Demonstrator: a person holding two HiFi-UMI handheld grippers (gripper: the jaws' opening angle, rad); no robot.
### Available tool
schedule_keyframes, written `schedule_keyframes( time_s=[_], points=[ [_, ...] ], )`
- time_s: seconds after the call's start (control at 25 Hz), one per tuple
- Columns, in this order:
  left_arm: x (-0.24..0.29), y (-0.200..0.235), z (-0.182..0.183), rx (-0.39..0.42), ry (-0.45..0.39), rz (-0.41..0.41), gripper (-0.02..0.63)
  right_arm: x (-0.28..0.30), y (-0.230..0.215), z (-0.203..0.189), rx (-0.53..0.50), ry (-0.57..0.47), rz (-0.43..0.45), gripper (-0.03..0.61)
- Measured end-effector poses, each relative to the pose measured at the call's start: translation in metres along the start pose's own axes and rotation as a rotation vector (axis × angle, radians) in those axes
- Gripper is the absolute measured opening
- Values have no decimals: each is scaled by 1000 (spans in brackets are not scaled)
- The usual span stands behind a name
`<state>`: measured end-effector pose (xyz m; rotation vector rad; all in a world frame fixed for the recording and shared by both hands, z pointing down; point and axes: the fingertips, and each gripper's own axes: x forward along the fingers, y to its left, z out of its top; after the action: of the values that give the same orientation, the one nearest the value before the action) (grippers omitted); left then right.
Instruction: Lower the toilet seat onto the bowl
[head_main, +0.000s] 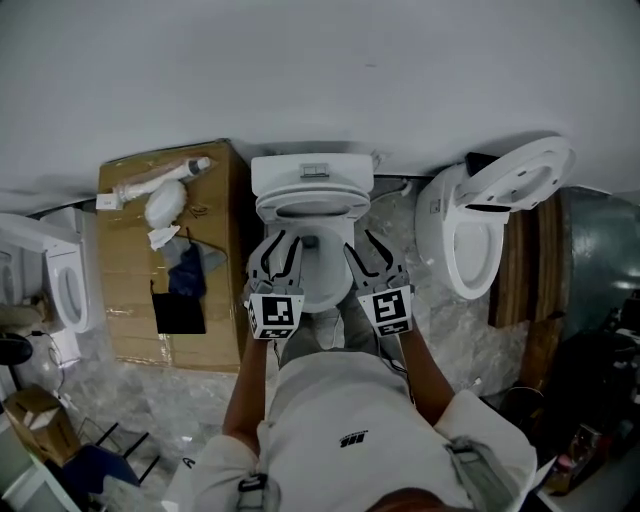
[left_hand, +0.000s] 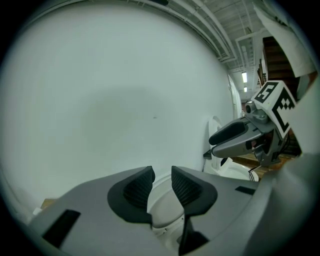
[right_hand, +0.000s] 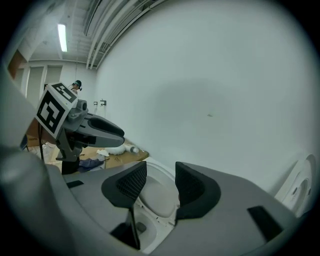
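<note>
While the toilet seat (head_main: 350, 207) stands raised and leans back against the cistern (head_main: 312, 172), the lowering itself is judged not yet begun; the step in hand appears to be the reach toward the seat. The seat is found at the back of the bowl (head_main: 320, 285), hard against the wall (head_main: 320, 70), in the middle of the head view. Its long axis is taken to run upward from the hinge at the cistern, tilted slightly back, with its open face turned toward the person. Whether a separate lid lies behind it cannot be told.

Over the bowl's left rim the left gripper (head_main: 283, 245) is held, its jaws drawn in to a narrow slit with nothing gripped; the seat is only seen beyond them in the left gripper view. Over the right rim the right gripper (head_main: 365, 250) is held, its jaws parted a little wider and likewise empty, the seat and the bowl's inside showing past them.

For the next move, the seat's upper edge would need to be caught or hooked, pulled forward past its balance point, and then let down slowly so that it is not dropped onto the bowl.

Further out, a cardboard box (head_main: 130, 300) is seen to the left, and a second toilet (head_main: 470, 240) with its own seat up to the right.
</note>
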<state>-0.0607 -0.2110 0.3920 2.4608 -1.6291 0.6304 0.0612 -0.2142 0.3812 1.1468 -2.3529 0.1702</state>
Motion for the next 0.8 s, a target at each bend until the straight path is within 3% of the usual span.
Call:
schedule_keyframes(
  time_s=[0.8],
  points=[
    [74, 9, -46, -16, 114, 47, 137, 82, -31, -48, -72, 78, 87, 183]
  ],
)
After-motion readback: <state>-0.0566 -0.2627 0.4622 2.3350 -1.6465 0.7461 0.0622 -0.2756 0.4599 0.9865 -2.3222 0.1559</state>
